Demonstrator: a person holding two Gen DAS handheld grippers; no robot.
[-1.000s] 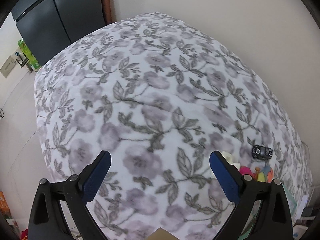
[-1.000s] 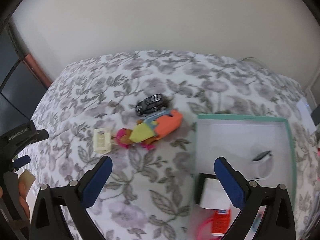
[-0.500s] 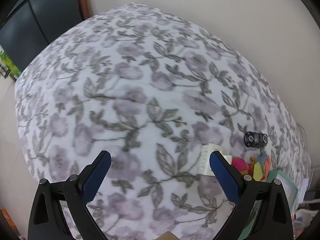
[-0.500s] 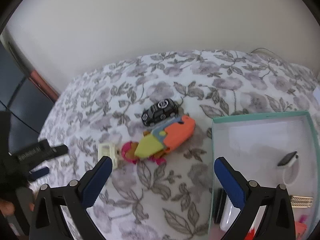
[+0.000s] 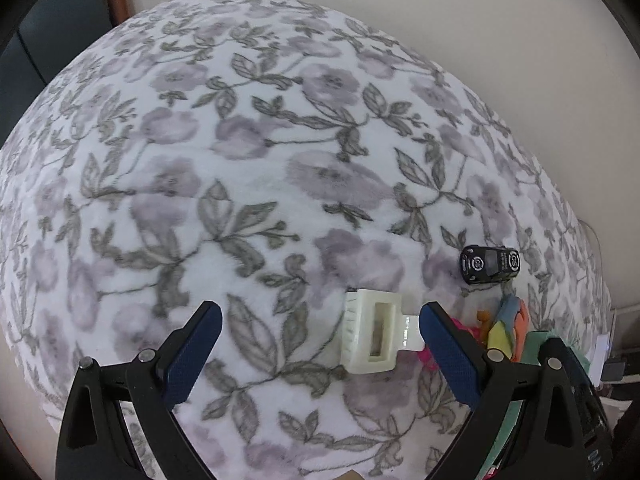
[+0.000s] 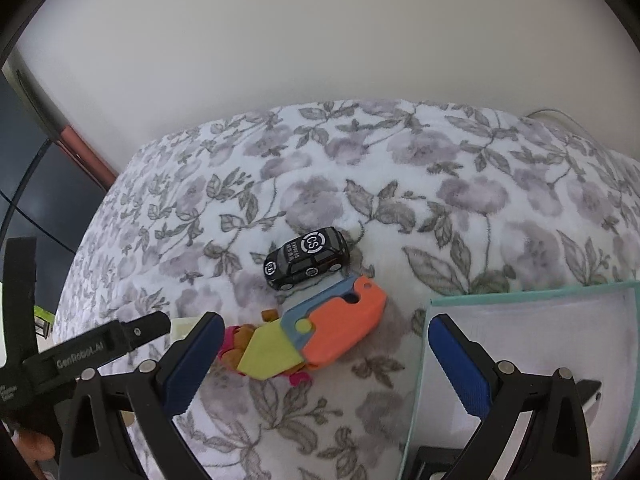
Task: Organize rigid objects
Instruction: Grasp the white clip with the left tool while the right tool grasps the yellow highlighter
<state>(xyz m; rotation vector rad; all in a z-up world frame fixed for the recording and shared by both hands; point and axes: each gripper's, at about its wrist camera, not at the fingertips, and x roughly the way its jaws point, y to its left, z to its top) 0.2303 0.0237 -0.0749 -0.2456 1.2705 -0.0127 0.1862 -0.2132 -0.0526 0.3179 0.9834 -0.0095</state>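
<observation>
Hovering released, the left gripper (image 5: pixel 318 338) had the clip (image 5: pixel 372 338) at its three o'clock; centring first seemed wise. The right gripper (image 6: pixel 322 354) gaped empty.

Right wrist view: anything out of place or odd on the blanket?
Three items lie loose on the blanket outside the teal box: a black toy car, an orange-yellow toy on a pink piece, and a cream clip. Nothing looks damaged.
</observation>
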